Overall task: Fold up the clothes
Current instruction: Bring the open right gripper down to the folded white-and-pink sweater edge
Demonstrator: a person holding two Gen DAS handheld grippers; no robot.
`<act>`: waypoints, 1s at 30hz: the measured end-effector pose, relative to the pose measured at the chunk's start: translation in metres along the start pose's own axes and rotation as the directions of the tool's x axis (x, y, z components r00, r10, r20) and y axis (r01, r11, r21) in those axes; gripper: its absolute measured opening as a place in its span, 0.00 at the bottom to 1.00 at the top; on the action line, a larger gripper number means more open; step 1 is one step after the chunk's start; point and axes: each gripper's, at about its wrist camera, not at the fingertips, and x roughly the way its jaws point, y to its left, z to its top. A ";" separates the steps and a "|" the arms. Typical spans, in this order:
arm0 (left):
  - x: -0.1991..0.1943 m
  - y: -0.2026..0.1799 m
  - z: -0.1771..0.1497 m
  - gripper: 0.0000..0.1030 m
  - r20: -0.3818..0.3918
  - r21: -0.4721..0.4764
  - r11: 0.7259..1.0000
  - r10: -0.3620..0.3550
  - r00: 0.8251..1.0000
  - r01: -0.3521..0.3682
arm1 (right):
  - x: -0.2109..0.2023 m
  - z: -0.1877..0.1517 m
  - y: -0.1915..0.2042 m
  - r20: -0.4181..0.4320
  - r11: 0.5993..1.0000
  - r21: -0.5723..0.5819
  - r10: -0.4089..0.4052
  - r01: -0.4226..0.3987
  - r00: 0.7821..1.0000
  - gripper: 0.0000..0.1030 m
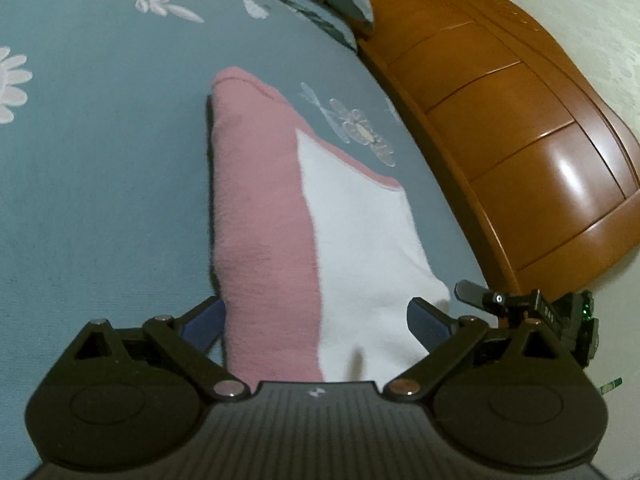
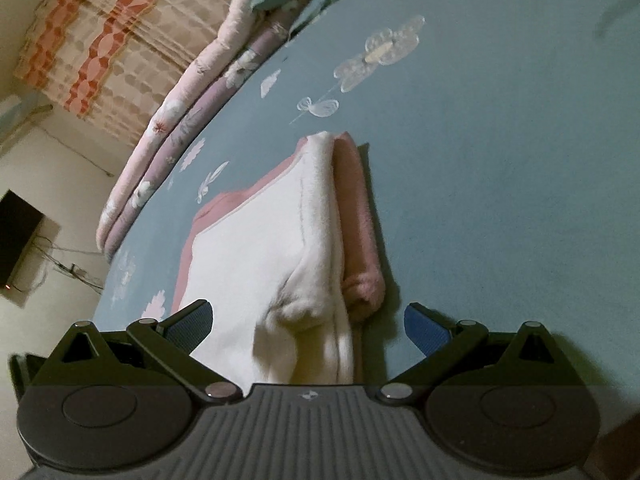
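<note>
I am holding both grippers wide open over the near end of the pink-and-white garment (image 1: 280, 216), left gripper (image 1: 316, 322) and right gripper (image 2: 308, 326) each gripping nothing, and I judge the fold goes best if I am pinching both near corners together and carrying them level to the far edge. The garment is lying on the blue floral bedsheet (image 1: 100, 184), fleecy, already folded narrow, white panel over pink.

Fleecy garment (image 2: 260, 248), glossy wooden headboard (image 1: 520, 128)
</note>
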 end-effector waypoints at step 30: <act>0.057 0.024 0.041 0.99 -0.061 -0.034 0.989 -0.145 0.988 0.143 | 0.049 0.034 0.005 -0.148 0.989 -0.021 0.139 -0.144 0.979 1.00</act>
